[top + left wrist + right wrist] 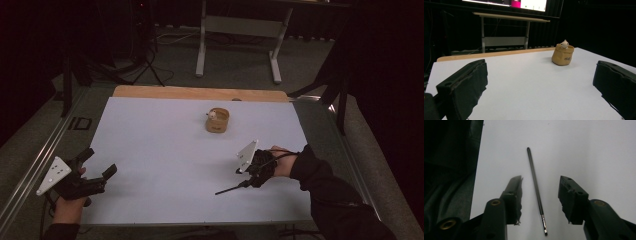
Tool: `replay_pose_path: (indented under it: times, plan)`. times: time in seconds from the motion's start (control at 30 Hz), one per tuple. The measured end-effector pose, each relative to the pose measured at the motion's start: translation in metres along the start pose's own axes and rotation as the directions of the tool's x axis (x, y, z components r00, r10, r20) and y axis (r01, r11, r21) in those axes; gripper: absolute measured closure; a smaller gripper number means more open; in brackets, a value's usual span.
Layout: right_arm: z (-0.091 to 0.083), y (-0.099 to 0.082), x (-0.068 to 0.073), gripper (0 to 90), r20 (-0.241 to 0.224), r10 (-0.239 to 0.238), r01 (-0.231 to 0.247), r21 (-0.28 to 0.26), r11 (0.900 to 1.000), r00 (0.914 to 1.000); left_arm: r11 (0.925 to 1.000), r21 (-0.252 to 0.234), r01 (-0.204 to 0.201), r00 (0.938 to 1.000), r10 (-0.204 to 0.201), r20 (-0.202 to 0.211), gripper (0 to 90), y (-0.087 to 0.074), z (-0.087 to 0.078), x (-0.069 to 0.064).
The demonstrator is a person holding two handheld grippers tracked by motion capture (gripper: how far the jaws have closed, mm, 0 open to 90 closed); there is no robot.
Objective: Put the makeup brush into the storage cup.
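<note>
Right gripper [540, 195] hangs half open over the brush [535, 187] at the sheet's 5 o'clock, holding nothing. Looks thin, stiff, light (probably rolls), so pinch mid-handle. Left gripper [97, 162] idles wide open at 8.

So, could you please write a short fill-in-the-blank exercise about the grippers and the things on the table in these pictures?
1. The jaws of the right gripper stand ____ on either side of the thin dark stick.
2. The thin dark stick lies flat on the ____ table sheet.
3. A small pale figure peeks out of the tan ____.
4. The left gripper holds ____.

Missing words: open; white; pouch; nothing
</note>
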State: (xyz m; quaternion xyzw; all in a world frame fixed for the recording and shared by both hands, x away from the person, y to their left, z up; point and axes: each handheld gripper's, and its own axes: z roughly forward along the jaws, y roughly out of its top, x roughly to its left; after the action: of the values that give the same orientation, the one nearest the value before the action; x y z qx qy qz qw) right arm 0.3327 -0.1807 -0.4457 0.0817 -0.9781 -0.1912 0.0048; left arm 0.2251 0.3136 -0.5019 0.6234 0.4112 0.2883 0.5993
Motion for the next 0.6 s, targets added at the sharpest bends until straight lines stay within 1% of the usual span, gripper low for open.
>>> replay_pose_path:
  times: [0.03,0.1,0.13,0.2,0.3,0.37,0.43,0.47,0.5,0.6]
  plan:
    - [0.002,0.001,-0.001,54.7,0.001,-0.011,0.011,0.006,0.9999,0.9999,1.0000,0.000,0.000,1.0000,0.000,0.000,0.3,0.000,0.000,0.000]
    - [0.003,0.001,-0.001,55.5,-0.005,-0.012,0.012,0.016,0.9998,0.9999,1.0000,0.000,0.000,1.0000,0.000,0.001,0.3,0.000,0.000,0.000]
    - [0.006,0.002,-0.001,59.3,-0.002,-0.024,0.024,0.037,0.9990,0.9997,1.0000,0.001,-0.002,1.0000,0.002,0.000,0.3,0.000,0.000,0.000]
    - [0.009,0.002,-0.001,61.1,-0.002,-0.039,0.039,0.053,0.9979,0.9992,1.0000,0.001,-0.001,1.0000,0.001,0.001,0.3,0.000,0.000,0.000]
    - [0.015,0.003,0.000,61.6,-0.019,-0.037,0.038,0.086,0.9956,0.9991,1.0000,0.001,0.000,1.0000,0.000,0.001,0.3,0.000,0.000,0.000]
    - [0.021,0.004,0.000,62.8,-0.032,-0.047,0.051,0.113,0.9923,0.9984,1.0000,0.005,-0.005,1.0000,0.005,0.001,0.3,0.000,0.000,0.000]
    - [0.026,0.005,0.000,63.4,-0.038,-0.045,0.050,0.137,0.9894,0.9983,1.0000,0.005,-0.004,1.0000,0.004,0.002,0.3,0.000,0.001,0.000]
    - [0.026,0.005,0.000,63.4,-0.038,-0.045,0.050,0.137,0.9894,0.9983,1.0000,0.006,-0.005,1.0000,0.005,0.003,0.3,-0.001,0.001,0.000]
    - [0.030,0.006,-0.001,65.5,-0.044,-0.052,0.059,0.153,0.9864,0.9977,1.0000,0.007,-0.005,1.0000,0.005,0.003,0.3,-0.001,0.001,0.000]
    - [0.033,0.006,-0.002,67.2,-0.047,-0.047,0.054,0.161,0.9856,0.9978,1.0000,0.007,-0.006,1.0000,0.006,0.002,0.3,-0.001,0.001,0.000]
